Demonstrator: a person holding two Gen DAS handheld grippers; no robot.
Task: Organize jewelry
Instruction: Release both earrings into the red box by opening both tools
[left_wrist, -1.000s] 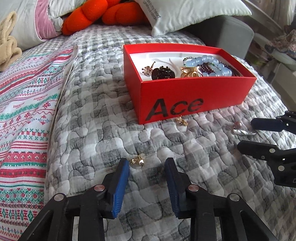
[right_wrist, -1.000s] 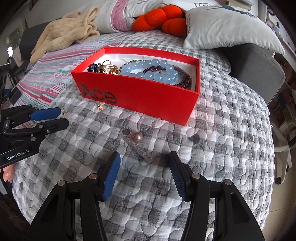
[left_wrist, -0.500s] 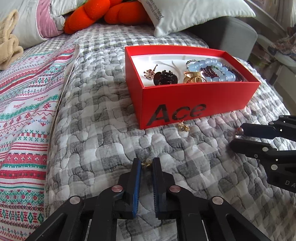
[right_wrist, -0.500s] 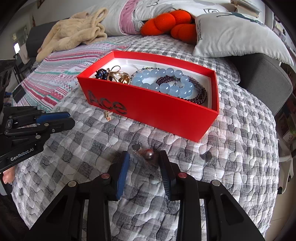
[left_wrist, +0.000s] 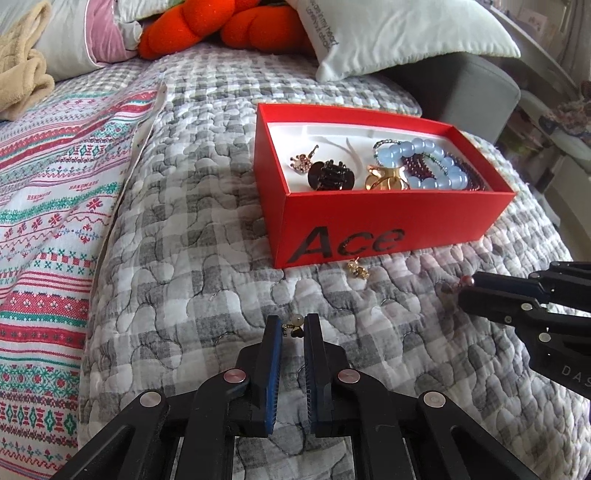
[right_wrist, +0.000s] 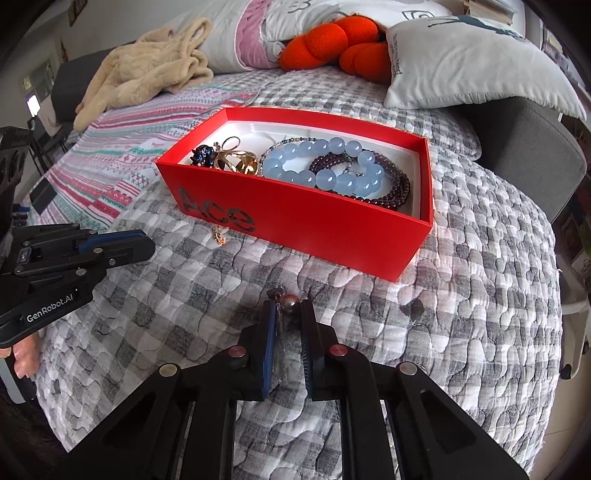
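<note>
Small gold-and-pearl earring (left_wrist: 294, 325) sits pinched at the tips of my left gripper (left_wrist: 293, 328), closed on it just above the grey checked quilt (left_wrist: 177, 258). My right gripper (right_wrist: 288, 314) is closed on a dark pearl pin (right_wrist: 290, 303). Both pieces are held at the fingertips, I judge, to drop cleanly into the red cardboard box (left_wrist: 388, 225), where blue bead bracelets (left_wrist: 421, 162) already lie. A gold stud (left_wrist: 357, 270) lies loose against the box front.

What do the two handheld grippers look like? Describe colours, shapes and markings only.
Both the left gripper and right gripper are matte black with silver rivets and blue ribbed pads. The left body reads "GenRobot.AI" in white; the right shows white letters "DAS".
</note>
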